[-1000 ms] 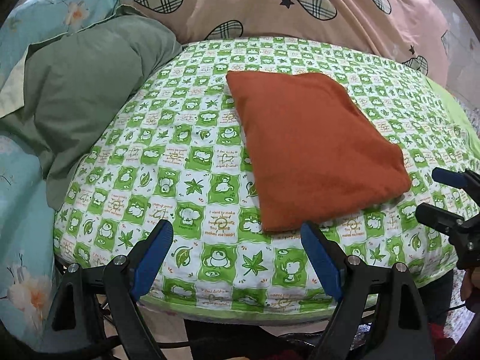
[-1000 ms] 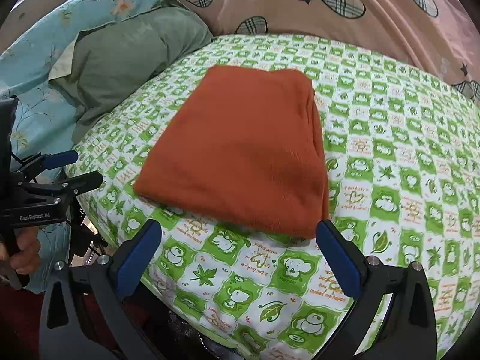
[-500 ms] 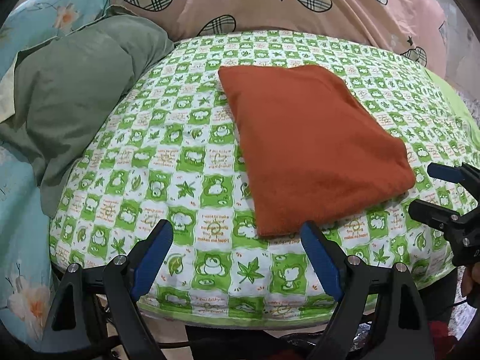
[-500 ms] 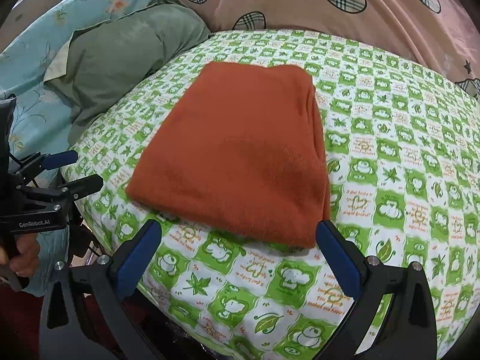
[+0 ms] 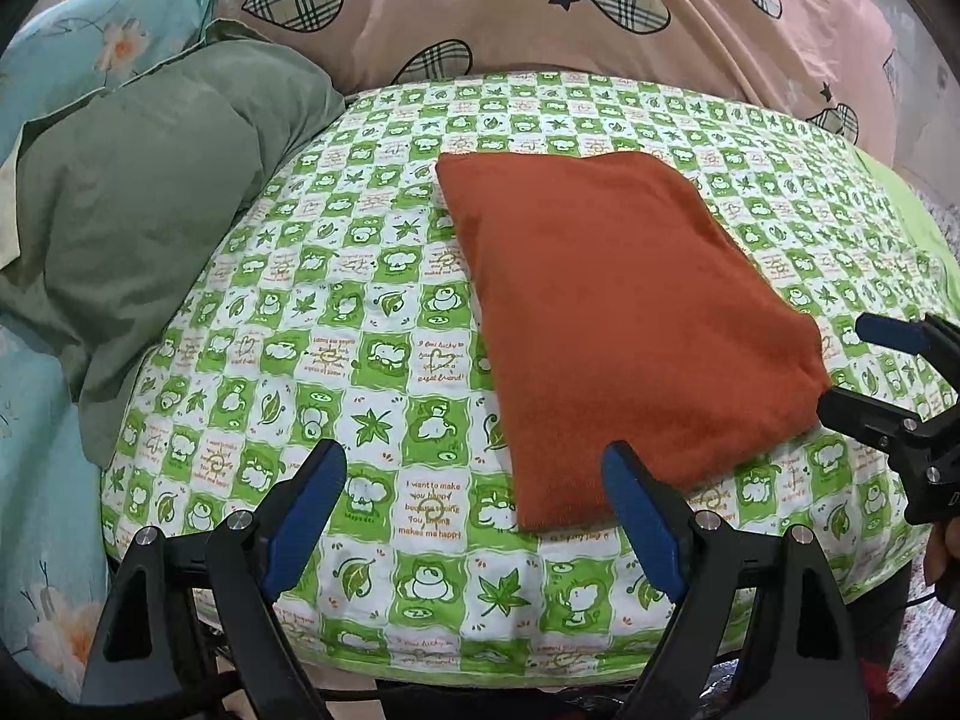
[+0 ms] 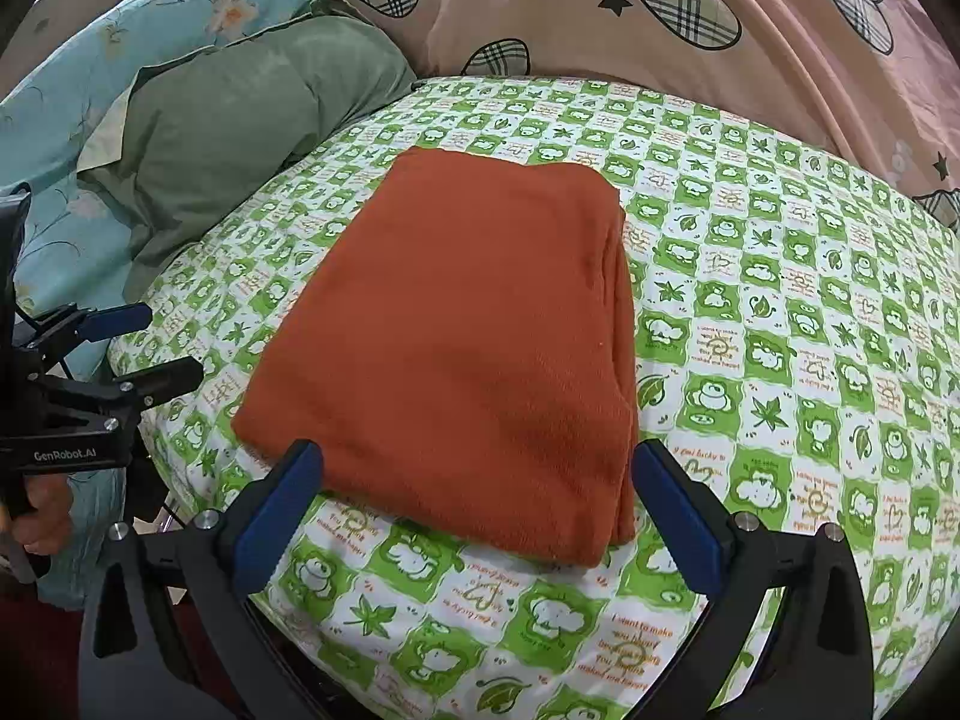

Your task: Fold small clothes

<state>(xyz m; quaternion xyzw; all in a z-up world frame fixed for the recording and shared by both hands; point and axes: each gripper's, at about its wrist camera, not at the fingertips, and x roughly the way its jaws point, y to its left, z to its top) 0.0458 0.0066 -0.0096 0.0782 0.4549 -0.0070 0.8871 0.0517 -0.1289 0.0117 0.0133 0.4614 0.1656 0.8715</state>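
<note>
A folded orange-brown cloth (image 5: pixel 618 324) lies flat on the green-and-white patterned sheet (image 5: pixel 336 312); it also shows in the right wrist view (image 6: pixel 474 348). My left gripper (image 5: pixel 474 480) is open and empty, just short of the cloth's near left corner. My right gripper (image 6: pixel 474 480) is open and empty, its blue pads either side of the cloth's near edge. Each gripper shows in the other's view: the right one at the right edge (image 5: pixel 864 366), the left one at the left edge (image 6: pixel 156 348).
A green pillow (image 5: pixel 138 204) lies left of the sheet. A pink quilt with plaid hearts (image 5: pixel 570 12) is piled behind. A light blue flowered cover (image 5: pixel 36 420) is at the left. The bed edge (image 5: pixel 480 666) is just below my fingers.
Both grippers have moved slightly forward toward the cloth, so it looks a little nearer. The cloth has not moved. Both grippers stay open.
</note>
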